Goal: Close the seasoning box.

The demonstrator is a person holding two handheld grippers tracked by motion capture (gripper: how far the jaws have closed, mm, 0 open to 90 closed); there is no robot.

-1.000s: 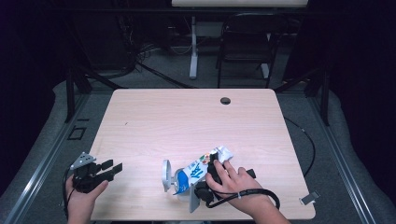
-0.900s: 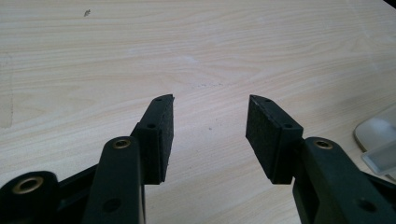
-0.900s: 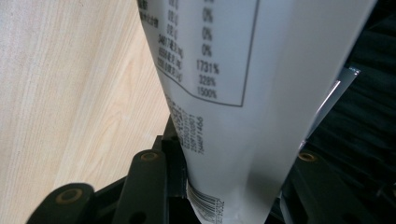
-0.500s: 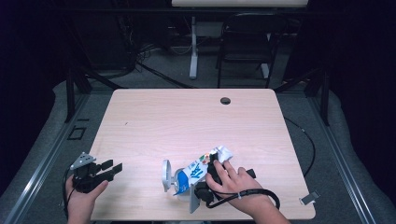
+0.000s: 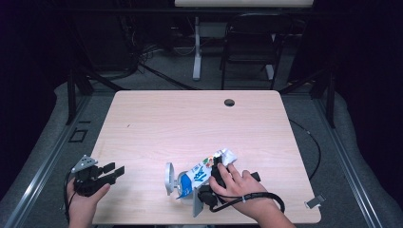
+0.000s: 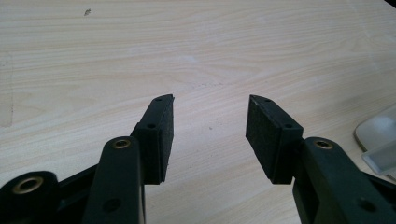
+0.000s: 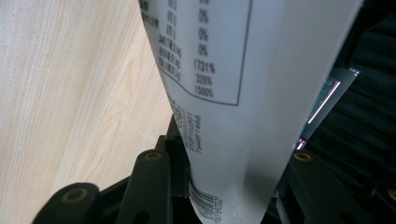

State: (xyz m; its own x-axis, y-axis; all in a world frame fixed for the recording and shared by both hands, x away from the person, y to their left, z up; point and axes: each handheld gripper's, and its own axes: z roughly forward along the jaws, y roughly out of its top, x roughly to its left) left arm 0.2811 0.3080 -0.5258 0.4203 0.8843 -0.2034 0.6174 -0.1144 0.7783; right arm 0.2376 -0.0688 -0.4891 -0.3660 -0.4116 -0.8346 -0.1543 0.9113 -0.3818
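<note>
A blue-and-white snack pouch (image 5: 199, 174) lies tilted near the table's front edge, its crimped top toward the back right. My right gripper (image 5: 216, 175) is shut on it, with a hand over the gripper body. In the right gripper view the pouch's white back (image 7: 219, 84), printed with a table and barcode, stands squeezed between the two black jaws of that gripper (image 7: 229, 186). My left gripper (image 5: 115, 169) rests at the front left corner in the other hand. Its pads (image 6: 161, 130) stand wide apart over bare wood, and this gripper (image 6: 210, 126) is open.
A grey-white disc-shaped piece (image 5: 168, 179) stands just left of the pouch; its pale edge (image 6: 376, 135) appears at the right of the left gripper view. The wooden table (image 5: 190, 123) has a dark cable hole (image 5: 229, 102) at the back. A chair (image 5: 247, 47) stands beyond it.
</note>
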